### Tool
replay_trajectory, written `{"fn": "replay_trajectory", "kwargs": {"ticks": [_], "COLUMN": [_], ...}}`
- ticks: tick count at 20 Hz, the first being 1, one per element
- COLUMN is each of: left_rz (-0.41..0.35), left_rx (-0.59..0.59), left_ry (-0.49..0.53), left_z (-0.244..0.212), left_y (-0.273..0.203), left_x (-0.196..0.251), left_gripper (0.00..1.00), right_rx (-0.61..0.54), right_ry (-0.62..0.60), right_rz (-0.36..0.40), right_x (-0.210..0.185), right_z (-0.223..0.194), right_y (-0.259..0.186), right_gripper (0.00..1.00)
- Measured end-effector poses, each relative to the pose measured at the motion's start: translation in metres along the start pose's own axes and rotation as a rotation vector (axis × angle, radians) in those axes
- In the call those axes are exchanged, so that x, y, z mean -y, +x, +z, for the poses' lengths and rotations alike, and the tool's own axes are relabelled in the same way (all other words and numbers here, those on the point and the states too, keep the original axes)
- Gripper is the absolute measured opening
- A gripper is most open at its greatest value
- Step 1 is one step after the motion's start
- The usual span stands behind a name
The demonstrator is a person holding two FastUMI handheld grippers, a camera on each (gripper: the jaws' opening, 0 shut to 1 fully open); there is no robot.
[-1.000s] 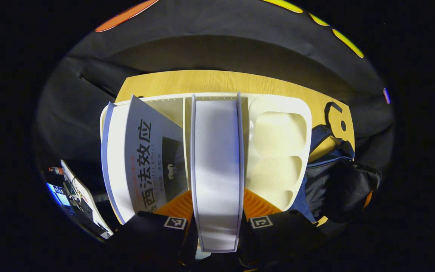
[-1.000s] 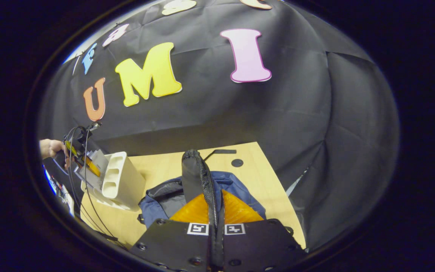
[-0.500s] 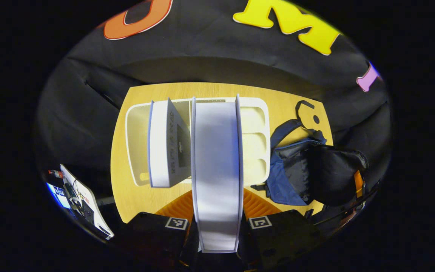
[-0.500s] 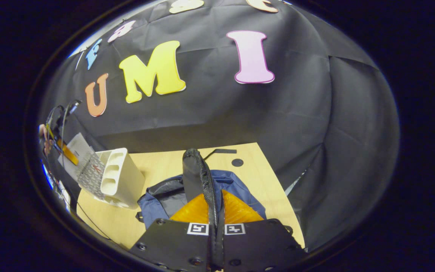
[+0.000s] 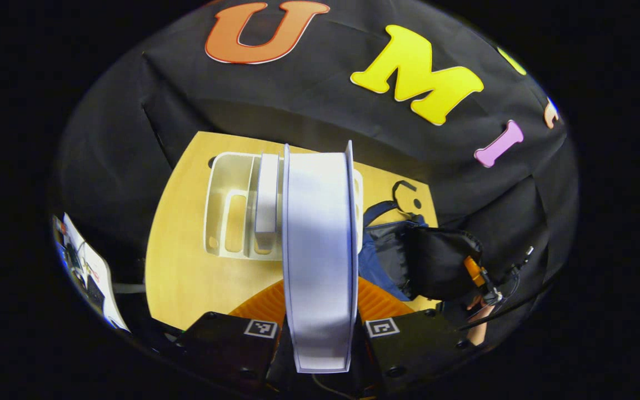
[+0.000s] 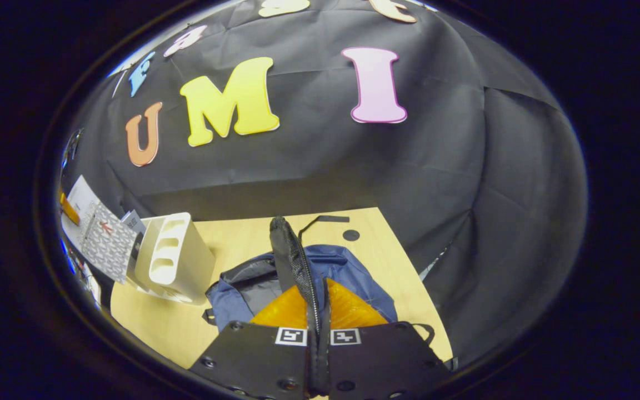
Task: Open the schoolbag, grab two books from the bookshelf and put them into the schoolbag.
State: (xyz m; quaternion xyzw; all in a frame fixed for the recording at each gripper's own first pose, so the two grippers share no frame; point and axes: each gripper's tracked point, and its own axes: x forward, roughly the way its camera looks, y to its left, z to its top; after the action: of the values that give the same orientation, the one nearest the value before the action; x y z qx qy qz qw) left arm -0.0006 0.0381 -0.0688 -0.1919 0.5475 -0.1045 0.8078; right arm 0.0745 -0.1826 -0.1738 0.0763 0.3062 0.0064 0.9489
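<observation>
Lifted clear now: the book (image 5: 319, 261) that sat in the bookshelf (image 5: 225, 205) a second ago rides up and back with the left gripper (image 5: 320, 325), and the shelf has shrunk away on the wooden table (image 5: 181, 278).

Left gripper view: both fingers are clamped on the book's covers, page edges facing the camera, long axis running straight away from the gripper toward the far wall. It's a thick block of smooth pale pages between thin covers. Behind it, a second book (image 5: 267, 200) stands upright in the white slotted plastic bookshelf. To the right lies the blue and black fabric schoolbag (image 5: 409, 261), its flap pinched up by the right gripper (image 5: 478, 275).

Right gripper view: the right gripper (image 6: 319, 311) is closed tight on the bag's black flap (image 6: 292, 261), which stands upright between the fingers. The schoolbag (image 6: 342, 266) gapes open just beyond. Far left, the held book (image 6: 103, 239) hangs tilted beside the bookshelf (image 6: 173, 258).
</observation>
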Motion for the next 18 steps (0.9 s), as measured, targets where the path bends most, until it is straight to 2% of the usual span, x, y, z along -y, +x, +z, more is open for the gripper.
{"fn": "replay_trajectory", "kwargs": {"ticks": [4, 7, 8, 12, 15, 18], "left_rz": [-0.225, -0.323, -0.348, -0.392, -0.428, -0.444], "left_rx": [0.026, 0.049, 0.041, 0.025, 0.052, 0.031], "left_ry": [-0.101, -0.141, -0.159, -0.226, -0.205, -0.217], "left_z": [-0.015, -0.031, -0.042, -0.079, -0.103, -0.125], "left_y": [0.010, 0.038, 0.050, 0.113, 0.159, 0.201], "left_x": [0.052, 0.088, 0.100, 0.140, 0.163, 0.178], "left_gripper": [0.43, 0.43, 0.43, 0.43, 0.43, 0.43], "right_rx": [-0.007, -0.006, -0.008, -0.023, -0.038, -0.046], "right_ry": [-0.014, -0.028, -0.025, 0.002, 0.029, 0.049], "right_rz": [-0.010, 0.006, 0.014, 0.041, 0.062, 0.079], "right_x": [0.001, -0.001, -0.001, 0.006, 0.020, 0.031], "right_z": [0.000, 0.002, 0.003, 0.001, -0.001, 0.002], "right_y": [-0.002, -0.002, -0.002, 0.002, 0.010, 0.015], "right_gripper": [0.01, 0.03, 0.01, 0.00, 0.01, 0.01]}}
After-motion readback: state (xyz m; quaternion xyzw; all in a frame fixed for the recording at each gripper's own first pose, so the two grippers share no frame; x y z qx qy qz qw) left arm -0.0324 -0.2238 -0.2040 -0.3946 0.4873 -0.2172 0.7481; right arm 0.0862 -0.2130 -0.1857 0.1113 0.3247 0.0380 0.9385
